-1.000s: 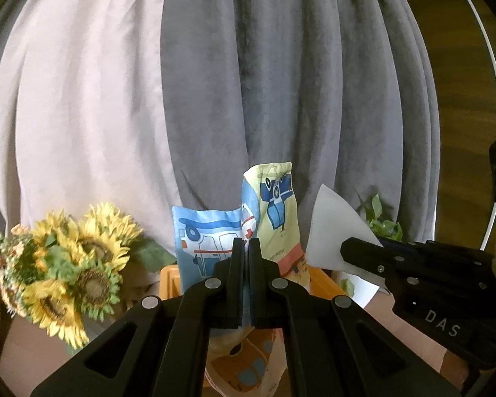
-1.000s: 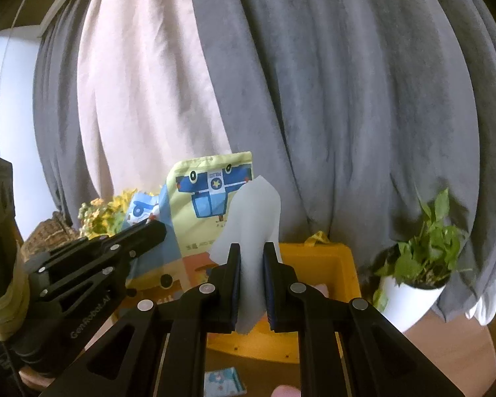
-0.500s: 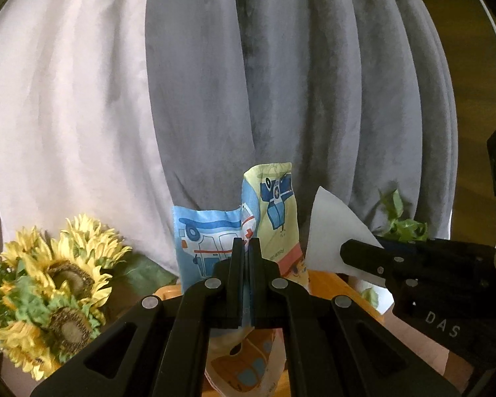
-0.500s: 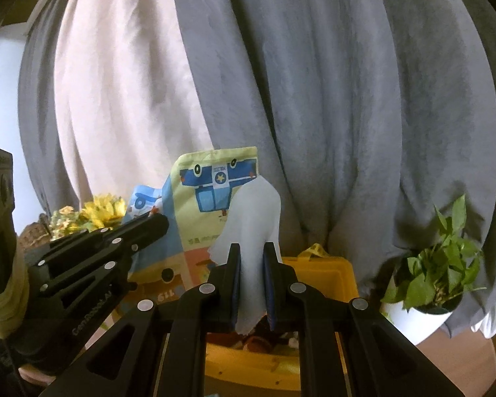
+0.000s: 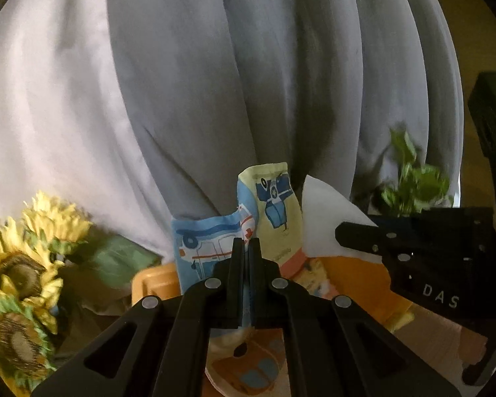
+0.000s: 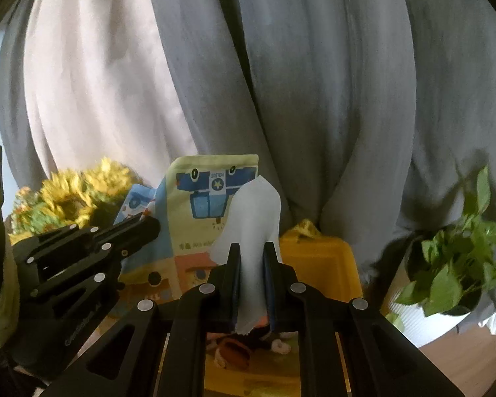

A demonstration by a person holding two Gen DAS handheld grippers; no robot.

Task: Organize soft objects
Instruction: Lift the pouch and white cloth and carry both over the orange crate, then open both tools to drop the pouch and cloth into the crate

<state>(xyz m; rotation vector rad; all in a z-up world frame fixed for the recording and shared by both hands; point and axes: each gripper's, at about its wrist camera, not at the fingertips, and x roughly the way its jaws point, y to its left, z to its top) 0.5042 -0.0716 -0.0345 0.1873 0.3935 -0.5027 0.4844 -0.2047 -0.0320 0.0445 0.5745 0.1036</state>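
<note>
Both pairs of jaws are clamped on one cloth that you are holding up between them. Your left gripper (image 5: 247, 258) has its jaws pressed fully together on the blue edge of the soft printed cloth with cartoon vehicles in blue, pale yellow and orange (image 5: 274, 205). Your right gripper (image 6: 251, 264) has its jaws nearly together, pinching a bunched white corner of the same cloth (its plain underside, by the look of it) (image 6: 253, 218). That corner stands up above the fingertips, and a ragged end hangs out below them.

From the right wrist view the printed face of the cloth (image 6: 208, 205) hangs upright just left of the white corner, with the left gripper (image 6: 142, 228) reaching in from the left and gripping its blue side. From the left wrist view the right gripper (image 5: 347, 231) comes in from the right, its tip against the white fold (image 5: 327, 211).

Behind and below the cloth sits a yellow plastic bin (image 6: 320, 261); something soft and brown lies in it, too hidden to name. A bunch of yellow sunflowers (image 5: 20, 258) stands to the left, a leafy green plant in a white pot (image 6: 456, 271) to the right, and grey and pale pink curtains (image 5: 248, 82) fill the background.
</note>
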